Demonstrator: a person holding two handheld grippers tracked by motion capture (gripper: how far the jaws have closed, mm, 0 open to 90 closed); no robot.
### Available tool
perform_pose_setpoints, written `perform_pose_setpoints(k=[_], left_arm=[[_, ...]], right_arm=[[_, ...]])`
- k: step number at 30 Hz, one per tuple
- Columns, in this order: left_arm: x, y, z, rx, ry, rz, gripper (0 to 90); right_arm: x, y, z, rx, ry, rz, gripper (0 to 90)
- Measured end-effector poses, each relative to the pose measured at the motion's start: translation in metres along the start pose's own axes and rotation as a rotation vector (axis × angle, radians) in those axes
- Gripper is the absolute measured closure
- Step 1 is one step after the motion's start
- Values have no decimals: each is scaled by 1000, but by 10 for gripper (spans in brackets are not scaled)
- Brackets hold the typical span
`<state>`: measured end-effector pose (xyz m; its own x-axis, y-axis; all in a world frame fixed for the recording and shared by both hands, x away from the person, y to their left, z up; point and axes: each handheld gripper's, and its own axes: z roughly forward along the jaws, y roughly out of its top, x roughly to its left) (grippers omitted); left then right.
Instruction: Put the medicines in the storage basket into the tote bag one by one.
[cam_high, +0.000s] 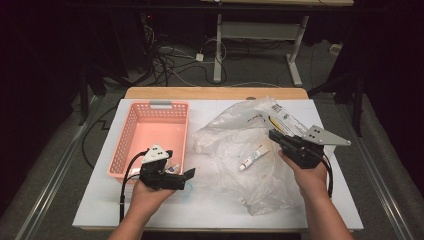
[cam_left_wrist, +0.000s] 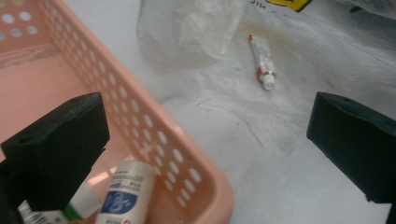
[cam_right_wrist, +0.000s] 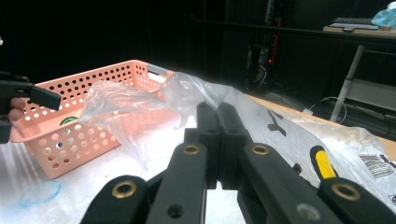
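Observation:
A pink perforated basket (cam_high: 150, 131) stands on the left of the white table, with a couple of tubes (cam_left_wrist: 123, 198) in its near right corner. My left gripper (cam_high: 179, 164) hovers open at that corner, one jaw over the basket (cam_left_wrist: 154, 135) and the other over the table; nothing lies between the jaws. A crumpled clear plastic bag (cam_high: 235, 135) spreads over the middle and right. A small white tube with a red band (cam_high: 253, 157) (cam_left_wrist: 262, 63) lies on it. My right gripper (cam_right_wrist: 217, 116) (cam_high: 274, 135) is shut at the bag's right side, with the film rising from its tips.
The white table top (cam_high: 100, 200) has bare room in front of the basket. A pale blue disc (cam_right_wrist: 39, 192) lies on it near the basket (cam_right_wrist: 93, 112). A yellow-and-black printed pack (cam_right_wrist: 322, 163) sits under the bag by the right gripper. Cables and desk legs lie beyond the far edge.

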<state>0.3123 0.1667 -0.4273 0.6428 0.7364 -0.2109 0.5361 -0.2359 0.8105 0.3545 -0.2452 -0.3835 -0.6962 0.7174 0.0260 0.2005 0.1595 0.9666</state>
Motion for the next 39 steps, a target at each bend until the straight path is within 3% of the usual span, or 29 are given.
perform_pose_setpoints(k=[2, 20, 24, 35, 39], left_arm=[[4, -1, -3, 4, 33, 1, 0], [53, -16, -39, -2, 164, -111, 0], [57, -17, -39, 8, 165, -124, 0], [54, -12, -36, 28, 159, -106, 0], [54, -5, -31, 52, 151, -128, 0]], right_arm=[[0, 0, 0, -1, 0, -1, 900], [0, 0, -1, -2, 1, 2, 900], [-1, 0, -1, -6, 1, -11, 900], [0, 0, -2, -1, -5, -1, 900], [-1, 0, -1, 0, -6, -4, 900]])
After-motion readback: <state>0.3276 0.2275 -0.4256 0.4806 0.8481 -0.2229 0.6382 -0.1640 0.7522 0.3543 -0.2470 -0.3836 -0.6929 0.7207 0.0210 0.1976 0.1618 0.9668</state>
